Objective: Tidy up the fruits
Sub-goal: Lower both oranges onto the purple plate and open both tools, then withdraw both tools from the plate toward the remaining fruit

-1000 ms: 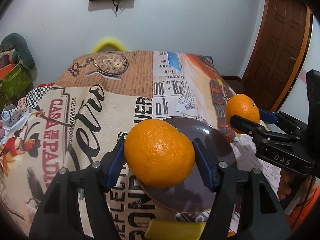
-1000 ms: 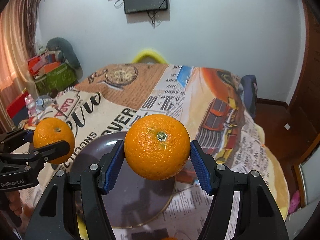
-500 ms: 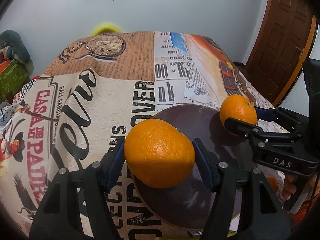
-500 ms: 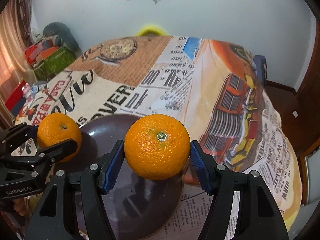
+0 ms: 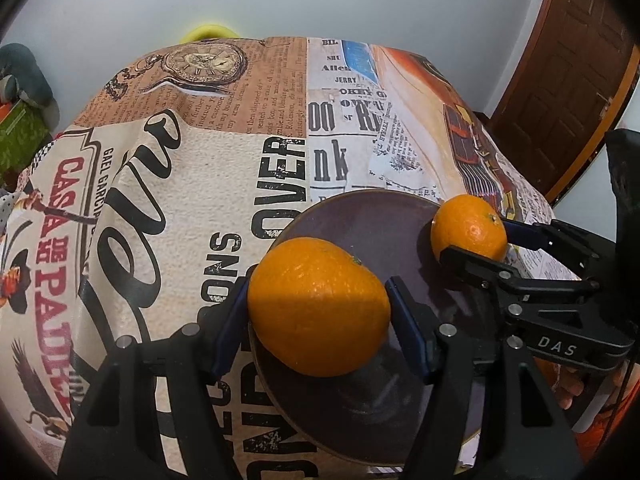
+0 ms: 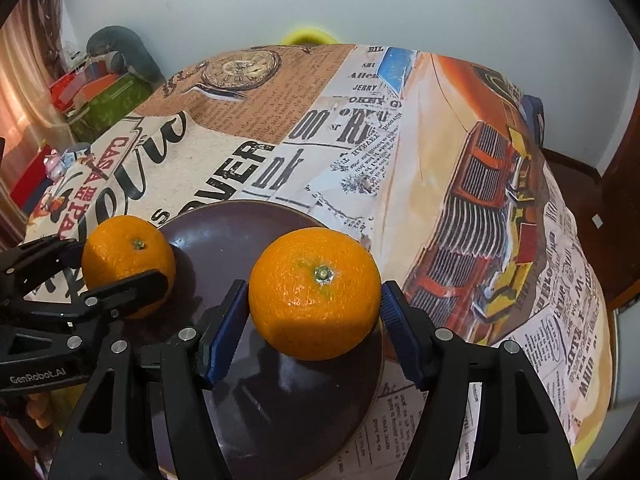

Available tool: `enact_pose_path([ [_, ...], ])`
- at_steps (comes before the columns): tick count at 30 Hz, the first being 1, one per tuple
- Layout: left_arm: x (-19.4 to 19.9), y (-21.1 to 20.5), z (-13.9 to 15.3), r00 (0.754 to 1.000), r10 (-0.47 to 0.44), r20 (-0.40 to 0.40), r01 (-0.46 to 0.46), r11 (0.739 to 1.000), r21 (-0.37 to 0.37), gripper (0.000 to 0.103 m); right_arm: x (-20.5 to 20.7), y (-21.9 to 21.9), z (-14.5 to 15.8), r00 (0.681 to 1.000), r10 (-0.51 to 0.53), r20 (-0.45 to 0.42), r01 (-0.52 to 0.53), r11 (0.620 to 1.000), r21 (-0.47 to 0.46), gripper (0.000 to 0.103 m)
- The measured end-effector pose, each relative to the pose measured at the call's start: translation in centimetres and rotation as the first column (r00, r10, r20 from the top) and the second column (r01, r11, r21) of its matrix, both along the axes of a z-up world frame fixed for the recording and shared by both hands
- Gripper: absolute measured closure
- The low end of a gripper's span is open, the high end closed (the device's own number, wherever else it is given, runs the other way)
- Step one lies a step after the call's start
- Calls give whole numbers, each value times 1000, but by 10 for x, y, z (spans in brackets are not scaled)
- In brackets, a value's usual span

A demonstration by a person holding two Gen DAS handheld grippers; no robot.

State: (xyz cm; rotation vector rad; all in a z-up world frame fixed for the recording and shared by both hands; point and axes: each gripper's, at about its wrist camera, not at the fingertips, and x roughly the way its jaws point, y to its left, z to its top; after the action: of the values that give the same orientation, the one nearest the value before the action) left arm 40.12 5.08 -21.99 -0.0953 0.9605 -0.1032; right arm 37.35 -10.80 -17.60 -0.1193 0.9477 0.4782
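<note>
My left gripper is shut on an orange and holds it over the left part of a dark brown plate. My right gripper is shut on a second orange over the right part of the same plate. In the left wrist view the right gripper shows at the right with its orange. In the right wrist view the left gripper shows at the left with its orange. Both oranges sit low, close above the plate.
The plate lies on a table under a printed newspaper-style cloth. A yellow chair back stands behind the far edge. Boxes and bags lie on the floor to the left. A brown door is at the right.
Both grippers have come down and forward with their oranges, from above the near rim to low over the plate. Both stay shut on their oranges.
</note>
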Motion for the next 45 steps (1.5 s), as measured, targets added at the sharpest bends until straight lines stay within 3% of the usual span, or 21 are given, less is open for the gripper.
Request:
enact_pose_path([
  [6,-6,3,14,1000,9,27,-10,1000,16,25,-11,-6,18,998,-6,66,4,1000,30,26],
  [16,-52,-1,53,993,3,118,-14,996,93,24,-47,-19,57,985,-25,170,22,1000,22,26],
  [25,-118,-2,80,986,16,164,-29,997,75,22,-102,-25,77,975,-10,221,8,1000,13,24],
  [37,-192,-7,65,993,42,115,-45,999,23,22,-166,-31,83,974,3,226,-1,1000,-7,24],
  [45,-219,-17,46,997,31,75,-32,999,8,22,-192,-32,73,977,10,212,-4,1000,-27,24],
])
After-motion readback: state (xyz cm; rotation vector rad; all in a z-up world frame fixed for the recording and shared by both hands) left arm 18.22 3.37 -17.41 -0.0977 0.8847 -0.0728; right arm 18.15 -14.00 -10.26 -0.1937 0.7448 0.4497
